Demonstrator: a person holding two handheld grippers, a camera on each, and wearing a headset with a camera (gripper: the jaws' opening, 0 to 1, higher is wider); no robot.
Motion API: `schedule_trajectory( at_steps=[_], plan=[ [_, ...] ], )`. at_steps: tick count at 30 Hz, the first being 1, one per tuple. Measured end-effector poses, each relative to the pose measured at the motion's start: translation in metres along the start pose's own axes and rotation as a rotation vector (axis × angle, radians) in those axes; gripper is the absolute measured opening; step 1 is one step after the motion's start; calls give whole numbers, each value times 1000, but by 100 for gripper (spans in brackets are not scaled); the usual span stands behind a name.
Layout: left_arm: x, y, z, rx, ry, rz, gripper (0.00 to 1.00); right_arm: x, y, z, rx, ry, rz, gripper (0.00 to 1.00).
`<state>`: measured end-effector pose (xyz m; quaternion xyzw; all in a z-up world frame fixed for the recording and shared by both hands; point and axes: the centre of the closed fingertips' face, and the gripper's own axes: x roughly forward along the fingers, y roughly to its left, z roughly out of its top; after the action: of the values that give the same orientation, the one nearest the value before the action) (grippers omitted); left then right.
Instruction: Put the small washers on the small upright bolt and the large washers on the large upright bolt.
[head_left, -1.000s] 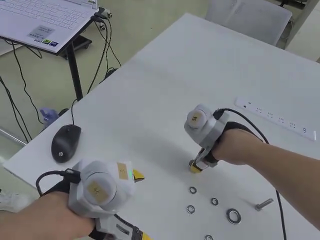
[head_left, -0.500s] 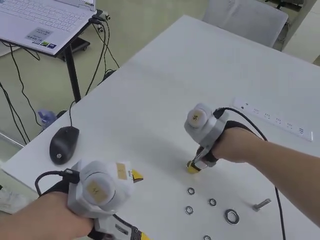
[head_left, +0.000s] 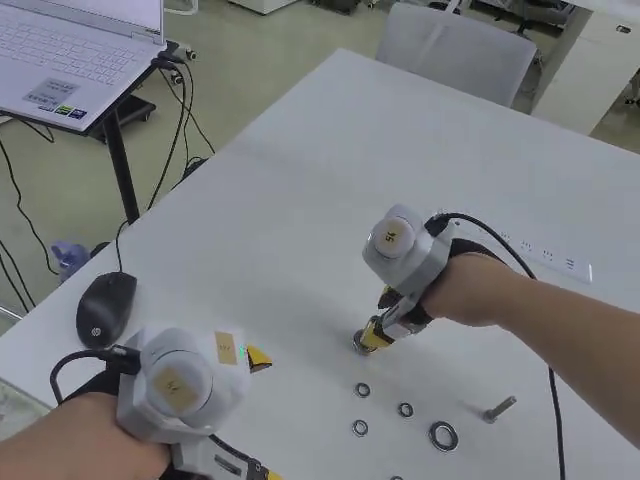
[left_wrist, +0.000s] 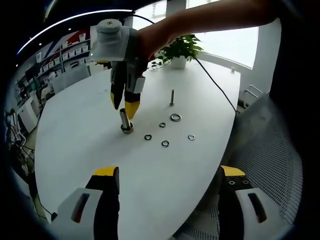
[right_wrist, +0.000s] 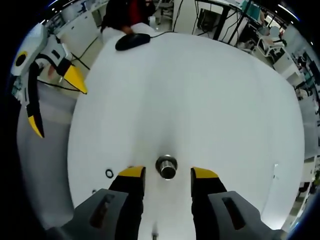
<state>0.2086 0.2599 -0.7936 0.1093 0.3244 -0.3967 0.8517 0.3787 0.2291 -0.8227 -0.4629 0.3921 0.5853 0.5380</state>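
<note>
The large bolt (right_wrist: 166, 167) stands upright on the white table (head_left: 300, 200). My right gripper (right_wrist: 168, 172) is open, its jaws on either side of the bolt with a small gap to each. The left gripper view has that bolt (left_wrist: 124, 120) beside the right gripper (left_wrist: 127, 107). A thin small bolt (left_wrist: 172, 97) stands farther off. Several small washers (head_left: 362, 390) and one large washer (head_left: 443, 436) lie flat near the right gripper (head_left: 372, 340). My left gripper (left_wrist: 168, 172) is open and holds nothing at the table's near edge.
A black mouse (head_left: 105, 308) sits near the table's left edge, and a white power strip (head_left: 545, 255) lies behind the right arm. A laptop (head_left: 70, 60) stands on a stand off the table. A grey chair (head_left: 460, 50) is at the far end.
The head camera has shifted, so the whole scene sits lower and further left. Both grippers keep their places relative to the washers and the bolt.
</note>
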Motion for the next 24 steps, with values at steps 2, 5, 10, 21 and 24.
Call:
schedule_trajectory(
  at_steps=[2,5,10,21,24],
  plan=[
    [-2,1,1,-3,-3,2,81,-3,0,-1,3,-2,-2,37],
    [-4,0,2,0,-3,2,81,-8,2,-3,-2,-3,-8,37],
    [-6,-2,6,4,-9,2,81,-19,4,-10,-2,-9,-12,35],
    [-8,-4,6,1,-11,1,82,-42,12,-34,50,-31,-35,34],
    [-9,-2,5,-7,-12,5,82,-44,15,-44,65,-24,-35,34]
  ],
)
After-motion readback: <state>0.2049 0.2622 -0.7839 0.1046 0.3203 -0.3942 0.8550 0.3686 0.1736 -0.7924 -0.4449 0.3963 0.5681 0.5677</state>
